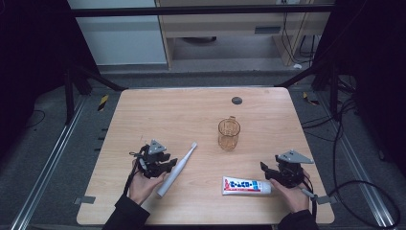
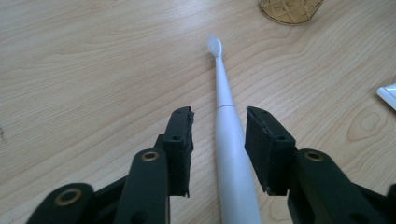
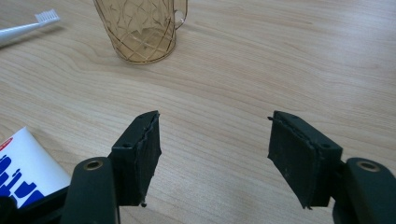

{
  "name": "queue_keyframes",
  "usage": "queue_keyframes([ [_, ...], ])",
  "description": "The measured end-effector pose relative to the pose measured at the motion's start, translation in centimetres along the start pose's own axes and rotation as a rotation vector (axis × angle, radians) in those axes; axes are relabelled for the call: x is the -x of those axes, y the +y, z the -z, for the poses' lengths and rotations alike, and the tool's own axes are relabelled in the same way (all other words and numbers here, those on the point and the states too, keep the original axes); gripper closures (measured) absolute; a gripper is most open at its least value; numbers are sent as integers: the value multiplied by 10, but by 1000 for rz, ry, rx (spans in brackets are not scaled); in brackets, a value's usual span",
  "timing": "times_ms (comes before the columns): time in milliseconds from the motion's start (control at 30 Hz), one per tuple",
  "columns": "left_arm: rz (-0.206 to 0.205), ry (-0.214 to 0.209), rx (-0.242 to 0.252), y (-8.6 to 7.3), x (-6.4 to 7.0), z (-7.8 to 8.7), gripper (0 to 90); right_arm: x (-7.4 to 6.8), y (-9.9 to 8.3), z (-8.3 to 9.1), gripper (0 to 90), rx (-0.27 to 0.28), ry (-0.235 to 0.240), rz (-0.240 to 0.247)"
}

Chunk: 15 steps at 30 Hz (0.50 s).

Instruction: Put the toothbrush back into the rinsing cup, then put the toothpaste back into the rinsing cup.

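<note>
Both forearms come in from the near edge of the wooden table (image 1: 191, 115), each hand wrapped around the back of its tool. The left claw (image 2: 218, 122) sits low over the table, angled toward the far right, with its jaws spread to either side of the white electric toothbrush (image 2: 231, 154); there is a sliver of wood showing between each pad and the handle, so nothing is pinched. The right claw (image 3: 214, 135) rests near the table's right front corner, pointing left and slightly away, its jaws spread wide over bare wood.

The toothbrush lies flat on the left half of the table, handle toward the person and bristle head pointing at the amber glass mug (image 1: 229, 134), which stands upright near the middle, well apart from the brush head. The toothpaste tube (image 1: 246, 185) lies flat just beside the right claw, its cap end toward that hand.

From the high view the left jaws are hard to separate from the hand (the left gripper view settles it). The right gripper view adds the mug's cut diamond pattern and its handle, plus the tube's blue lettering at the lower left.

Count: one toothbrush, one tube, one mug, two claws, and one small dark disc (image 1: 236, 100) near the far edge.
</note>
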<state>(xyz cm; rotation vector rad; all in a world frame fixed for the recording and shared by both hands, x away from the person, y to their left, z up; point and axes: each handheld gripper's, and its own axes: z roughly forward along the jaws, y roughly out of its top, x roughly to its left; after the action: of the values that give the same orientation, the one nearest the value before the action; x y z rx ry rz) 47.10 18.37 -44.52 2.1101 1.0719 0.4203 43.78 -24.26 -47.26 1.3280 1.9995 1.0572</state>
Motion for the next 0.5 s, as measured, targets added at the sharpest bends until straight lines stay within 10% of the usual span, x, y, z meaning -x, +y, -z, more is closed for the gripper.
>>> queue_keyframes([
  [500, -57, -37, -114, 16, 5, -11, 453, 1, 1, 0, 324, -10, 4, -6],
])
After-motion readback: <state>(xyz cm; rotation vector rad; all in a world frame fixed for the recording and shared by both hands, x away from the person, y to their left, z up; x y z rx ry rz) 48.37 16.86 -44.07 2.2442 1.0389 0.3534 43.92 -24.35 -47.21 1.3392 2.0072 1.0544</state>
